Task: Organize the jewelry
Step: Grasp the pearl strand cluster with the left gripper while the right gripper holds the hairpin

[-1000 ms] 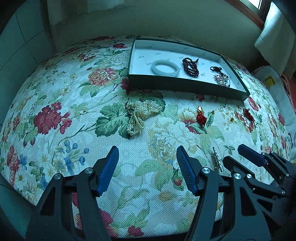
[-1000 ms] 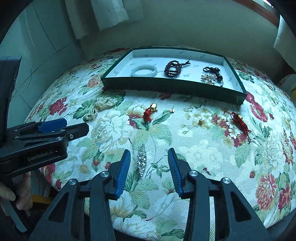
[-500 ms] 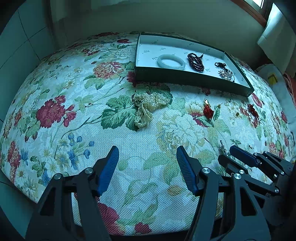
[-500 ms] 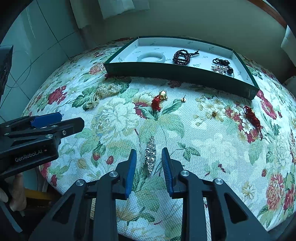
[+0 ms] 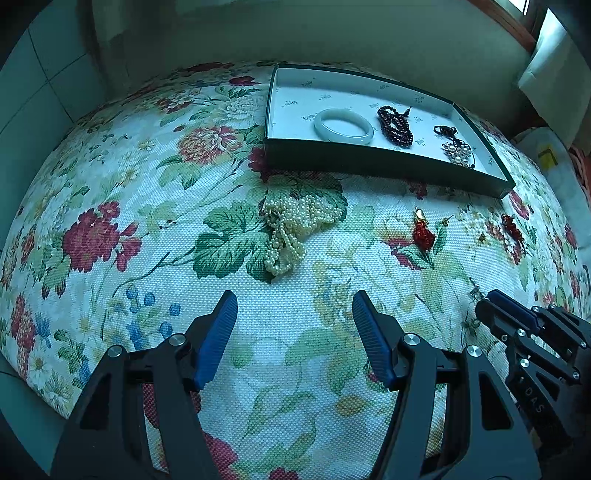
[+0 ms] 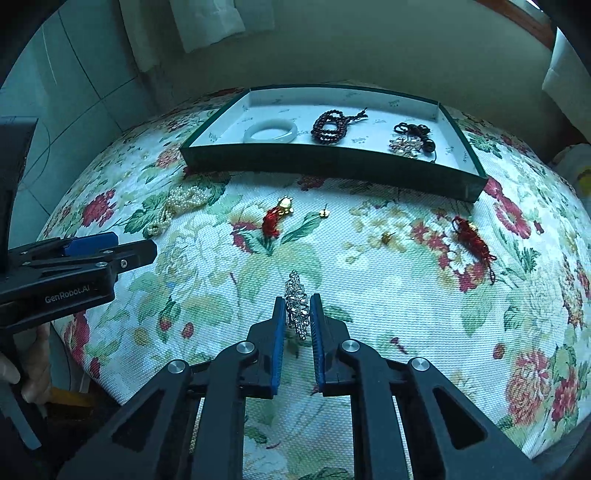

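A sparkling crystal brooch (image 6: pixel 297 310) lies on the floral tablecloth (image 6: pixel 388 295), and my right gripper (image 6: pixel 297 306) has its jaws closing on it, blue pads touching both of its sides. My left gripper (image 5: pixel 295 314) hovers open over bare cloth, just short of a heap of pearl necklace (image 5: pixel 295 225). At the back a dark green tray (image 5: pixel 369 162) holds a pale jade bangle (image 5: pixel 343 125), a dark bead bracelet (image 5: pixel 395 125) and a black cord with a pearl cluster (image 5: pixel 456 147). In the left wrist view the right gripper (image 5: pixel 495 302) shows at the right edge.
Loose on the cloth are a red tassel with a gold charm (image 6: pixel 275 219), a second red tassel (image 6: pixel 472 238) and two small gold studs (image 6: pixel 325 213) (image 6: pixel 387 238). A tiled wall and a curtain (image 6: pixel 214 22) stand behind. A hand (image 6: pixel 33 369) holds the left gripper (image 6: pixel 110 251).
The right gripper's jaws have narrowed from wide apart to touching the crystal brooch. The left gripper has stayed open, with the view shifted only slightly.
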The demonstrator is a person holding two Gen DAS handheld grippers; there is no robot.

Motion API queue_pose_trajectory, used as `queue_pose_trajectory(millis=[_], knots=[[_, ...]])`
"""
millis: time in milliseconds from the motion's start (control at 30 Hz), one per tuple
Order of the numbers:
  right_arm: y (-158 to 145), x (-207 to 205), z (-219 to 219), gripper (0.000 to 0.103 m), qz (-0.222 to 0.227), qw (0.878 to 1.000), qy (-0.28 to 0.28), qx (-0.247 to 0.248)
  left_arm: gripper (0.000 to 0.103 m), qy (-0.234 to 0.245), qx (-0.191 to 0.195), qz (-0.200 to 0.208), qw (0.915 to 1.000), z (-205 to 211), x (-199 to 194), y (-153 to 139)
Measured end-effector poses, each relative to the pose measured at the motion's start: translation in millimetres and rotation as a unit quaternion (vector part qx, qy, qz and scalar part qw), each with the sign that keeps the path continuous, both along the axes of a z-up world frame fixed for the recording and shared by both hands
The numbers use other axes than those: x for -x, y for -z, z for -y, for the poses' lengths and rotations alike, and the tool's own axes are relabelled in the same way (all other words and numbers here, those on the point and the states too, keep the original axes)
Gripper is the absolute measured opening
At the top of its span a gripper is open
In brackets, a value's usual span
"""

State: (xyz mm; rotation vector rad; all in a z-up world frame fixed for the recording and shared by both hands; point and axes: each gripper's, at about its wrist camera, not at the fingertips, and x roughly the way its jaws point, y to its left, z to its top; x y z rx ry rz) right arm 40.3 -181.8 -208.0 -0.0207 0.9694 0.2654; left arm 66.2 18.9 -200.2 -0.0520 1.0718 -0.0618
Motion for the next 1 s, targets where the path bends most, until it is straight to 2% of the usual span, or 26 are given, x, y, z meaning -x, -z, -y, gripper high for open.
queue_pose_trajectory(millis=[267, 500, 633, 733, 1000], knots=[[-4, -13, 34, 0.014, 0.003, 0.999, 0.037, -0.008, 0.064, -0.004, -0.010, -0.003, 0.9999, 4, -31, 9], [0, -19, 43, 0.014, 0.000, 0.999, 0.045, -0.017, 0.064, -0.003, -0.026, -0.001, 0.9997, 6, -49, 19], [4, -22, 44, 0.014, -0.005, 0.999, 0.047, -0.020, 0.045, -0.001, -0.031, 0.010, 0.9995, 7, -51, 18], [8, -24, 45, 0.014, -0.009, 0.999, 0.048, -0.022, 0.027, 0.007, -0.028, 0.014, 0.9995, 8, -50, 17], [10, -26, 46, 0.014, -0.011, 0.998, 0.052, -0.022, 0.019, 0.013, -0.018, 0.016, 0.9996, 10, -47, 15]])
